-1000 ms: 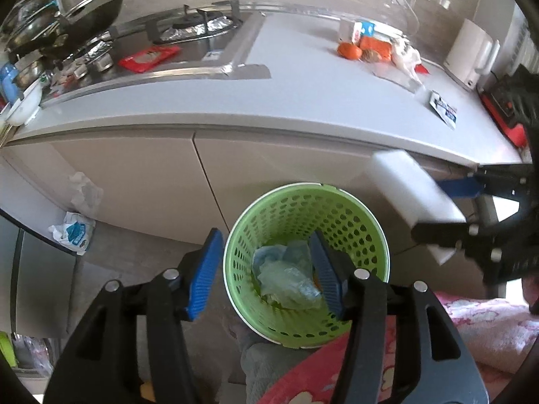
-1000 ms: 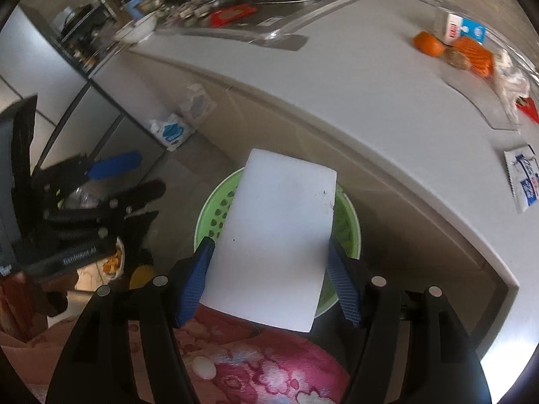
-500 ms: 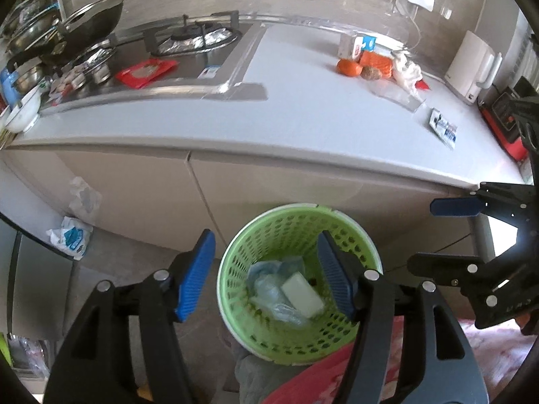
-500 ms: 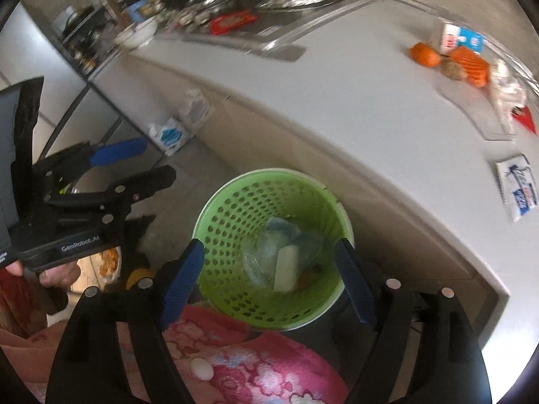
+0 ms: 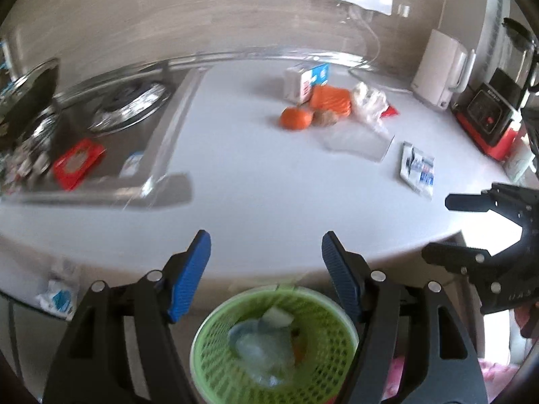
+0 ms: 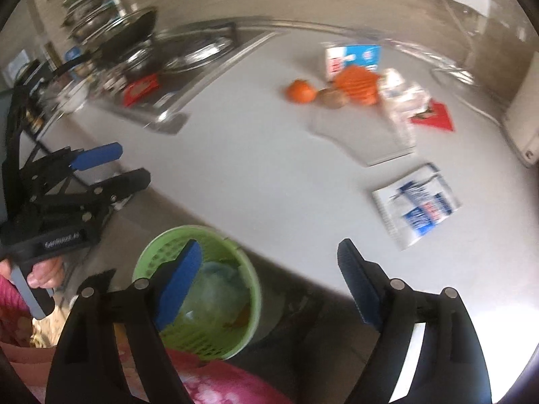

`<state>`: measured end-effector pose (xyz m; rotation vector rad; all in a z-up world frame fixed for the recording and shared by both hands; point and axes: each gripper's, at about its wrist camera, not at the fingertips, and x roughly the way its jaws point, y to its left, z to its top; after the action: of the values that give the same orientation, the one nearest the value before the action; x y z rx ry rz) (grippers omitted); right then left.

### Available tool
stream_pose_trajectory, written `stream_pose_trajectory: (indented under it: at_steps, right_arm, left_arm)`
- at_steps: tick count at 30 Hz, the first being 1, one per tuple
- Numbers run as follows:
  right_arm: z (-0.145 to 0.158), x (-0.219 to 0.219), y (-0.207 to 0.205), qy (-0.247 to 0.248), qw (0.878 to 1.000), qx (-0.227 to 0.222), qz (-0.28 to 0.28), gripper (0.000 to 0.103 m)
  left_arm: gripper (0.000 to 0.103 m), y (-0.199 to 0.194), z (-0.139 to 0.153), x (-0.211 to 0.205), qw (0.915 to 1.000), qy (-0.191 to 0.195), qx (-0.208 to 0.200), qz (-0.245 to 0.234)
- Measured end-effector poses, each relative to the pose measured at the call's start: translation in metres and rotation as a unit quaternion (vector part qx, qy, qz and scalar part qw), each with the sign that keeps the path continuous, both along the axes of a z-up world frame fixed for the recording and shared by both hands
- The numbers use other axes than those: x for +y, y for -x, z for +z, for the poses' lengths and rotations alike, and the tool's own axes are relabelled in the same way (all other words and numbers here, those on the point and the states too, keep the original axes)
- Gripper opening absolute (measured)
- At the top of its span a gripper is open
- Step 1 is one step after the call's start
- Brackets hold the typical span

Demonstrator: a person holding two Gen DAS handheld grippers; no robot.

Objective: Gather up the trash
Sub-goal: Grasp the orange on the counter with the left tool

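Trash basket [image 5: 274, 343], contents blurred, base hidden

Open counter [image 5: 256, 181] before clustered wrappers [image 5: 337, 104]

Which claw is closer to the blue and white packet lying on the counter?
Right. The right claw hangs just short of the packet; the left claw is farther off to the side. Both are opening and empty.
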<state>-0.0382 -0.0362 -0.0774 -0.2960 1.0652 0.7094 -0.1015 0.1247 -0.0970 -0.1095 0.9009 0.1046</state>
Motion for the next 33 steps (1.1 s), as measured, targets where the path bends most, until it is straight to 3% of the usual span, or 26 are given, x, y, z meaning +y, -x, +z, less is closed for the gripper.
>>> stream_pose_trajectory:
  at_steps: [7, 11, 27, 29, 33]
  right_arm:
    - [0.006, -0.019, -0.034, -0.001, 0.999, -0.024, -0.039, 0.087]
    - [0.0, -0.033, -0.048, -0.007, 0.998, -0.013, -0.063, 0.087]
    - [-0.02, -0.056, -0.078, 0.01, 0.993, 0.009, -0.118, 0.087]
    - [-0.02, -0.055, -0.082, 0.01, 0.993, 0.009, -0.12, 0.087]
    - [-0.021, -0.053, -0.089, 0.011, 0.992, 0.009, -0.122, 0.087]
  left_arm:
    - [0.066, -0.087, -0.013, 0.007, 0.9998, 0.014, -0.013, -0.009]
    - [0.066, -0.127, -0.022, 0.01, 0.9997, 0.016, -0.013, -0.01]
    - [0.066, -0.21, -0.057, 0.006, 0.9972, 0.049, 0.018, -0.053]
    - [0.064, -0.217, -0.061, 0.009, 0.9966, 0.059, 0.022, -0.053]
    - [0.047, -0.223, -0.064, 0.012, 0.9953, 0.073, 0.024, -0.059]
